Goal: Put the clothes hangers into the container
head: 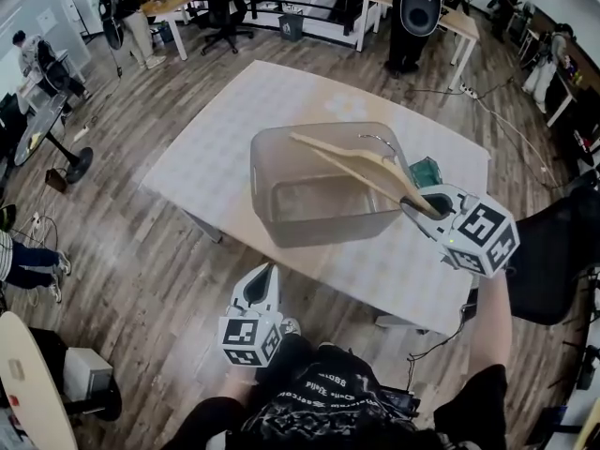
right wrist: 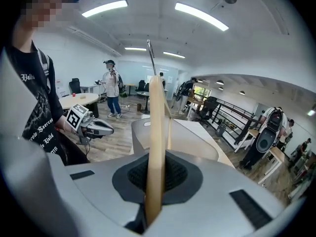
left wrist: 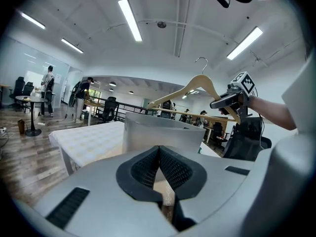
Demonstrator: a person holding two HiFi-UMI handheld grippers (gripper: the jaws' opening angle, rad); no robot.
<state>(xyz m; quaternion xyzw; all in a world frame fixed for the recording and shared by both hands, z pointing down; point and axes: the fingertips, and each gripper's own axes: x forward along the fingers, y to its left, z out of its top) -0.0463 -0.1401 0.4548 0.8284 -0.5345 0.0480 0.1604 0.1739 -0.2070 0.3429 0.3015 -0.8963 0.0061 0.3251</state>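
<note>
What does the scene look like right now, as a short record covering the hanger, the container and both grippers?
held item: wooden hanger, in the air over the container, not yet inside
target: container stands on the table, top open, no hanger visible in it
right: right gripper shut on one end of the wooden hanger
left: left gripper shut, empty, beside the table's near edge, apart from the container

A wood-plank floor point(head: 141, 279) lies under a table point(head: 216, 157) covered in pale checked cloth. Beyond it stand desks point(head: 173, 7), black office chairs point(head: 225, 12) and a black railing point(right wrist: 236, 118). Long strip lights point(left wrist: 131, 19) cross the white ceiling point(left wrist: 98, 48).
</note>
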